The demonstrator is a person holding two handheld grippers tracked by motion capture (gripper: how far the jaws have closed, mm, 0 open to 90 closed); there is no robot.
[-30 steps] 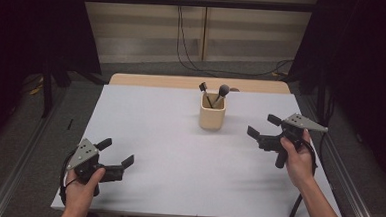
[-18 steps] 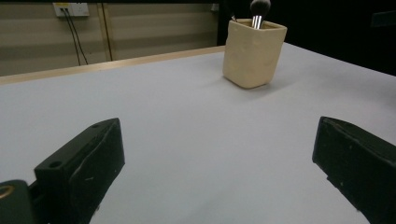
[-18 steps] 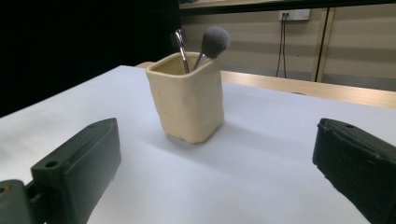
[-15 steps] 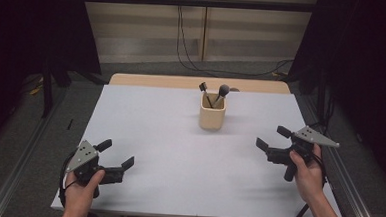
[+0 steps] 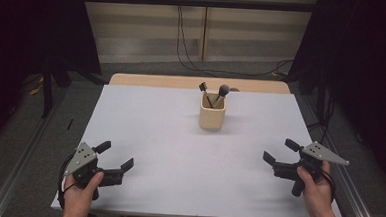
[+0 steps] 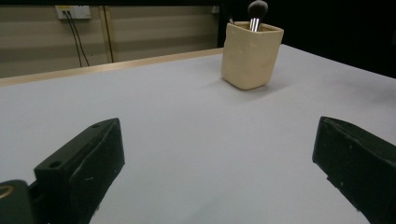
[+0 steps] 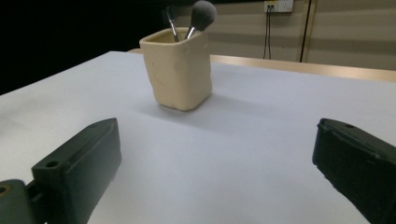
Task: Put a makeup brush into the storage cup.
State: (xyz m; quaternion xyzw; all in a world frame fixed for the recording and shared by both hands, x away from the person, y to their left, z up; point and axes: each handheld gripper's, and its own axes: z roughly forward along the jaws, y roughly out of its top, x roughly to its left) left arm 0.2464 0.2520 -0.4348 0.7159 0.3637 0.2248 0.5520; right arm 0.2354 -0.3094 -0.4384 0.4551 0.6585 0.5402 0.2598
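Cup: the cream cup [image 5: 212, 116] stands upright toward the far middle of the table [image 5: 145, 121], well apart from both grippers, with bare white surface all around it.
Contents: two brushes stand in it, a round-headed brush [image 5: 223, 90] leaning right and a thin dark-tipped brush [image 5: 203, 87] beside it; both heads stick up above the rim.
Left gripper: the left gripper [image 5: 115, 159] sits low at the near left corner, jaws spread wide with nothing between them.
Right gripper: the right gripper [image 5: 280, 152] is at the near right edge, jaws likewise gaping and holding nothing.
Aim: both gripper views look along the table at the cup [image 6: 251, 53], so either hand has a straight, unblocked line to it.
Step in hand: I'd judge it a resting stance before any reach toward the cup.
Doing it well: the right hand looks the slightly closer one; come in above the rim and close on one brush handle just under its head, not on both handles at once.
Steadying: the cup looks light, so the other gripper could brace its wall [image 7: 178, 70] to keep it from tipping or sliding.
Care: lift straight up along the handle's lean; a sideways pull could drag the cup over.
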